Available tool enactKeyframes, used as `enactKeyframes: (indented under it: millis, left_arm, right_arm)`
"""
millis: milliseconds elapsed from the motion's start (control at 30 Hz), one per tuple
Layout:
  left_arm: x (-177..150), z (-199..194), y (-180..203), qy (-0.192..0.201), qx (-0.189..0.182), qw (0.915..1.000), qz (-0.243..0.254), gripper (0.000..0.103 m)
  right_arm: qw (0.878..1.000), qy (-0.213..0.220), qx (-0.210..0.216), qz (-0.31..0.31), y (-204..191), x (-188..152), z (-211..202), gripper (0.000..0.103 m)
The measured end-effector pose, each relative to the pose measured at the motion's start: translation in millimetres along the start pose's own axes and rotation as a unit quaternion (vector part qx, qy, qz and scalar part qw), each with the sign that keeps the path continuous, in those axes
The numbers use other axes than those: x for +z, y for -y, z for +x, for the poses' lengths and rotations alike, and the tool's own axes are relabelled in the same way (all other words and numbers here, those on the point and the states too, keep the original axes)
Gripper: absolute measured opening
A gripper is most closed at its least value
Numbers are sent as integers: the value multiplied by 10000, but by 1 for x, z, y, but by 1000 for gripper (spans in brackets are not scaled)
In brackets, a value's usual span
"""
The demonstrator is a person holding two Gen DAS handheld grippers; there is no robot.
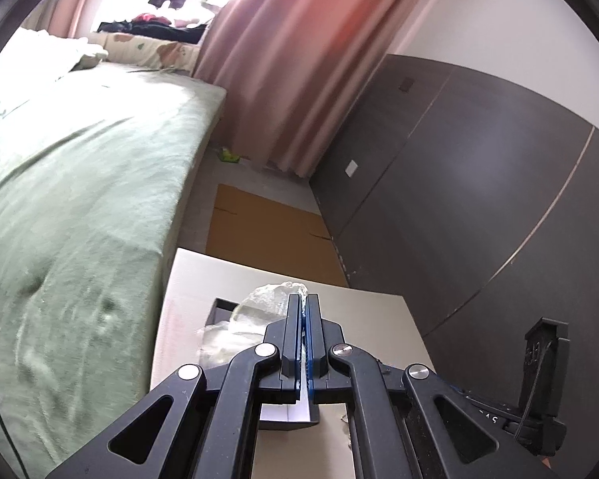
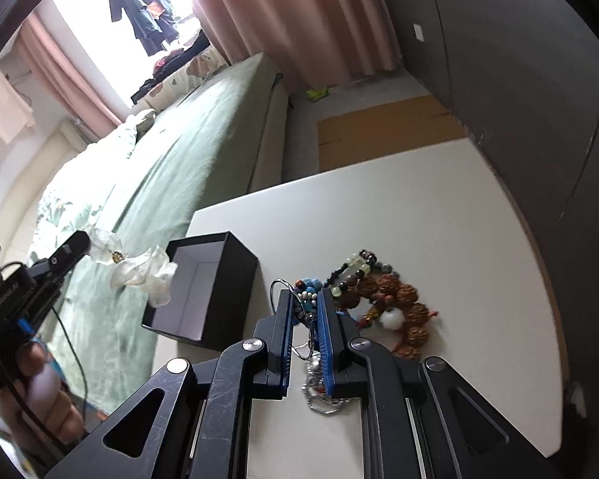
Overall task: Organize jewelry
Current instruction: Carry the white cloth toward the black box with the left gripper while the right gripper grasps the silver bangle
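The left gripper [image 1: 304, 299] has its jaws pressed together on a crumpled clear plastic bag [image 2: 139, 267], which bulges out past the fingertips and hangs in the air beside the open black box [image 2: 203, 291]; a small gold-coloured bead shows through the plastic in the right wrist view. A hand [image 2: 40, 391] holds that gripper at the lower left of the same view.

The right gripper [image 2: 304, 299] has its jaws drawn nearly together around a thin silver chain [image 2: 319, 395], which runs up between the blue pads and pools in a small heap on the white table [image 2: 439, 215] just beneath them (whether the pads truly pinch it or only flank it is hard to tell).

Just beyond the right fingertips lies the jewelry pile [image 2: 379, 291]: a bracelet of large, knobbly brown beads with a white bead, a strand of pale green and dark beads, and a cluster of blue and white beads touching the fingertips. The box stands empty, just left of the pile.
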State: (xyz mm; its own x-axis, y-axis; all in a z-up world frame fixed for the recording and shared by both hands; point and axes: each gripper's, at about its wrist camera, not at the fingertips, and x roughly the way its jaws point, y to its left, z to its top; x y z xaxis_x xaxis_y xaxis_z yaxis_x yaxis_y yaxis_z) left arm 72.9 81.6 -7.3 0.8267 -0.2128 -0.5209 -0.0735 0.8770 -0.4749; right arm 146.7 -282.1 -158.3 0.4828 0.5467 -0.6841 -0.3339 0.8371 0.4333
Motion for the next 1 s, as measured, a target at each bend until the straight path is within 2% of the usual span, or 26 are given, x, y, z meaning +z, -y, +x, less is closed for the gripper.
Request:
enactKeyframes:
  millis: [133, 233, 333, 433, 533, 667, 800, 1000]
  left_arm:
    - [2, -2, -5, 21, -24, 10000, -75, 0]
    - [4, -5, -9, 43, -59, 9999, -143, 0]
    - [5, -5, -11, 44, -65, 9998, -192, 0]
    - [6, -6, -13, 31, -58, 9997, -242, 0]
    - [6, -5, -14, -3, -15, 9997, -235, 0]
    - [4, 0, -12, -87, 27, 9998, -180, 0]
    - [2, 4, -8, -126, 56, 9998, -135, 0]
    - [0, 5, -5, -159, 91, 9998, -97, 0]
  right_arm:
    - [9998, -116, -45, 154, 5, 3, 11, 13]
    - [9995, -191, -229, 94, 4, 11, 25, 13]
    - [9974, -408, -495, 315, 14, 21, 43, 13]
    - [9965, -380, -661, 352, 20, 26, 47, 13]
    - [9967, -383, -538, 471, 30, 22, 51, 14]
    - [9942, -506, -589, 743, 48, 17, 56, 14]
    - [9946, -325, -643, 741, 50, 20, 47, 14]
    - [9944, -436, -598, 760, 54, 22, 55, 14]
